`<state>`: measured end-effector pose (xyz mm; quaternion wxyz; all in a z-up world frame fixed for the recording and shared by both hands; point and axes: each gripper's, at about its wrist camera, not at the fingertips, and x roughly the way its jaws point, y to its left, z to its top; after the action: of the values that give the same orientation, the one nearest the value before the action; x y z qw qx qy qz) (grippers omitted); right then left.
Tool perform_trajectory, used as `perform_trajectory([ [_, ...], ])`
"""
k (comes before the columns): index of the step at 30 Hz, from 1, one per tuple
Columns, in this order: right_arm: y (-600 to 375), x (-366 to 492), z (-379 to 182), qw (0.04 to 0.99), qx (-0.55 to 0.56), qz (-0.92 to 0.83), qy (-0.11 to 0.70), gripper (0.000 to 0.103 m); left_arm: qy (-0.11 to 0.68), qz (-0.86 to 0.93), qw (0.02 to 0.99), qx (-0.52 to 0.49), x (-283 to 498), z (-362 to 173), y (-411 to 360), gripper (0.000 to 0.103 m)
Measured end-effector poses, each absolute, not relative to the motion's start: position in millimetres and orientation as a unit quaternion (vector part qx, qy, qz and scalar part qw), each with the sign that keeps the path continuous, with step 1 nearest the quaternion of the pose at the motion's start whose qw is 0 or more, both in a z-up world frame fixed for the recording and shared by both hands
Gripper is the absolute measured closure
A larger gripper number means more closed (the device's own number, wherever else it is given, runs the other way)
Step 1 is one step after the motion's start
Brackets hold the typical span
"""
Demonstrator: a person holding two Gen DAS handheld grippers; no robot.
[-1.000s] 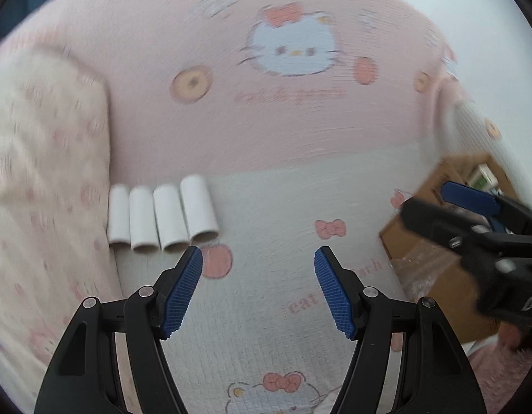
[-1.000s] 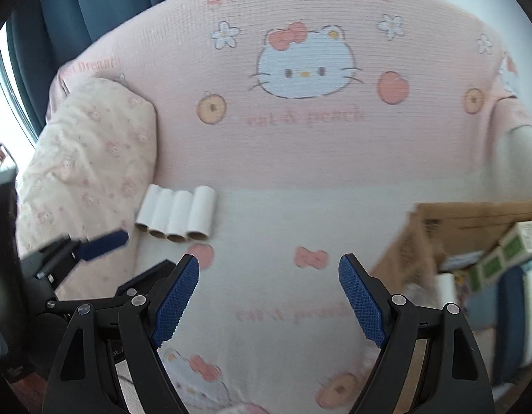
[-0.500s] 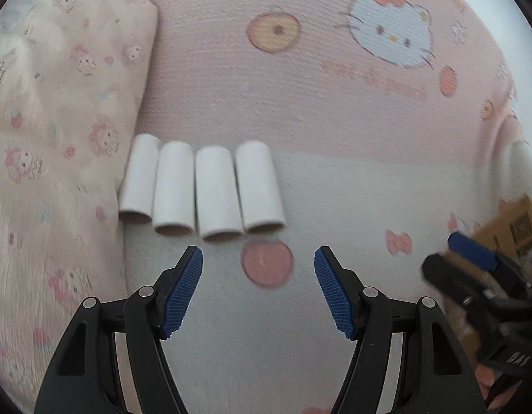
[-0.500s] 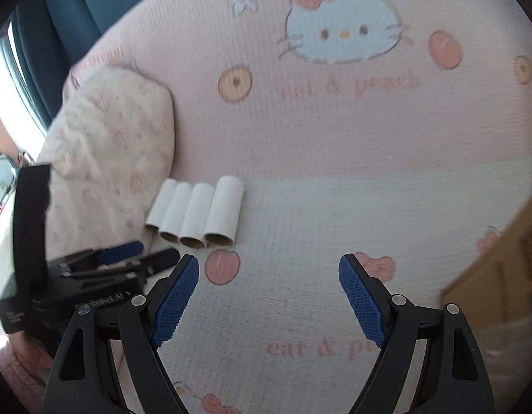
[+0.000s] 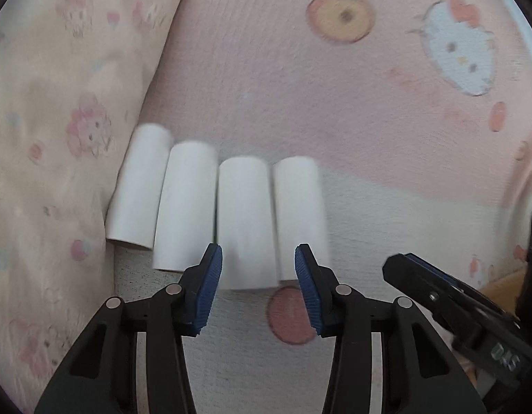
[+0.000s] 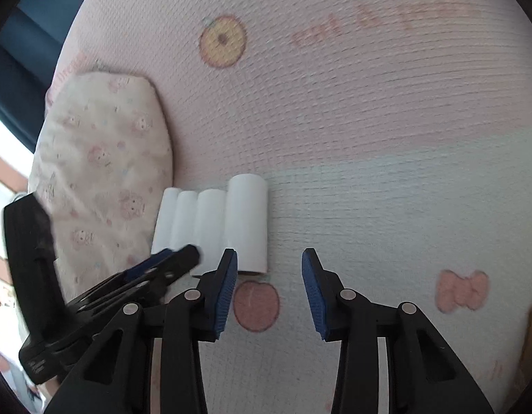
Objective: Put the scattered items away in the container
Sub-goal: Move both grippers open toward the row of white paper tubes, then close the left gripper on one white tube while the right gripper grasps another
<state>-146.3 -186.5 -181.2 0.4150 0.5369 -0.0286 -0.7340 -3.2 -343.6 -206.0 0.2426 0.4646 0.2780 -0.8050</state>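
Observation:
Several white cardboard tubes (image 5: 217,210) lie side by side on the pink-and-white Hello Kitty sheet; they also show in the right wrist view (image 6: 228,224). My left gripper (image 5: 258,286) is open, its jaws at the near end of the third tube from the left (image 5: 247,224), not closed on it. My right gripper (image 6: 269,286) is open and empty, just short of the rightmost tube (image 6: 248,224). The left gripper shows in the right wrist view (image 6: 162,262), the right one in the left wrist view (image 5: 438,289). The container is barely in view.
A floral pillow (image 5: 59,138) lies right against the tubes on the left; it also shows in the right wrist view (image 6: 100,158). A brown cardboard edge (image 6: 531,345) peeks in at the far right. Dark curtain (image 6: 21,51) at back left.
Both grippers have moved forward and down toward the tubes. The jaws of both have narrowed. The cardboard box has slid out of view to the right.

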Motion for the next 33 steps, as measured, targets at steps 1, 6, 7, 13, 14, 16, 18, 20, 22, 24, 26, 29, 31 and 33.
perform_trajectory([
  [1, -191.1, -146.8, -184.4, 0.417, 0.542, -0.729, -0.03, 0.066, 0.287, -0.801, 0.239, 0.467, -5.2, -211.2, -346.7, 0.055],
  [6, -209.2, -155.3, -205.4, 0.41, 0.57, -0.711, -0.044, 0.055, 0.266, -0.798, 0.248, 0.481, -11.1, -217.9, -346.1, 0.057],
  [7, -211.5, -158.4, -210.3, 0.406, 0.576, -0.708, -0.053, 0.055, 0.265, -0.799, 0.248, 0.481, -11.6, -218.2, -345.5, 0.057],
  [13, -216.3, -173.4, -232.0, 0.397, 0.595, -0.69, -0.111, 0.055, 0.255, -0.807, 0.234, 0.479, -19.1, -219.5, -338.5, 0.058],
  [14, -217.2, -174.5, -235.4, 0.396, 0.599, -0.687, -0.116, 0.055, 0.256, -0.808, 0.23, 0.478, -20.8, -219.1, -336.5, 0.058],
  [16, -215.5, -174.4, -240.3, 0.4, 0.605, -0.675, -0.132, 0.055, 0.262, -0.81, 0.218, 0.477, -21.9, -218.8, -331.2, 0.058],
  [18, -211.7, -171.0, -244.4, 0.405, 0.613, -0.662, -0.149, 0.057, 0.274, -0.81, 0.206, 0.477, -21.1, -220.4, -325.0, 0.059],
  [20, -206.1, -165.6, -245.7, 0.398, 0.611, -0.669, -0.146, 0.061, 0.268, -0.815, 0.198, 0.475, -20.6, -221.0, -313.1, 0.059],
  [22, -194.9, -159.2, -245.4, 0.394, 0.61, -0.673, -0.145, 0.062, 0.265, -0.819, 0.183, 0.475, -20.4, -221.9, -299.1, 0.059],
  [24, -182.8, -154.1, -243.0, 0.385, 0.609, -0.679, -0.139, 0.062, 0.275, -0.818, 0.168, 0.477, -19.2, -222.7, -288.4, 0.059],
  [26, -167.8, -149.3, -237.4, 0.379, 0.603, -0.692, -0.12, 0.062, 0.281, -0.817, 0.154, 0.48, -18.5, -223.6, -273.0, 0.059],
  [29, -150.9, -143.2, -229.6, 0.373, 0.596, -0.707, -0.075, 0.062, 0.263, -0.821, 0.136, 0.488, -18.6, -222.0, -250.1, 0.059],
  [31, -138.9, -138.0, -223.7, 0.364, 0.593, -0.717, -0.037, 0.062, 0.26, -0.82, 0.125, 0.494, -17.0, -223.1, -233.5, 0.059],
  [33, -124.7, -133.4, -221.1, 0.359, 0.592, -0.721, -0.014, 0.062, 0.252, -0.82, 0.117, 0.5, -18.2, -227.0, -224.1, 0.059],
])
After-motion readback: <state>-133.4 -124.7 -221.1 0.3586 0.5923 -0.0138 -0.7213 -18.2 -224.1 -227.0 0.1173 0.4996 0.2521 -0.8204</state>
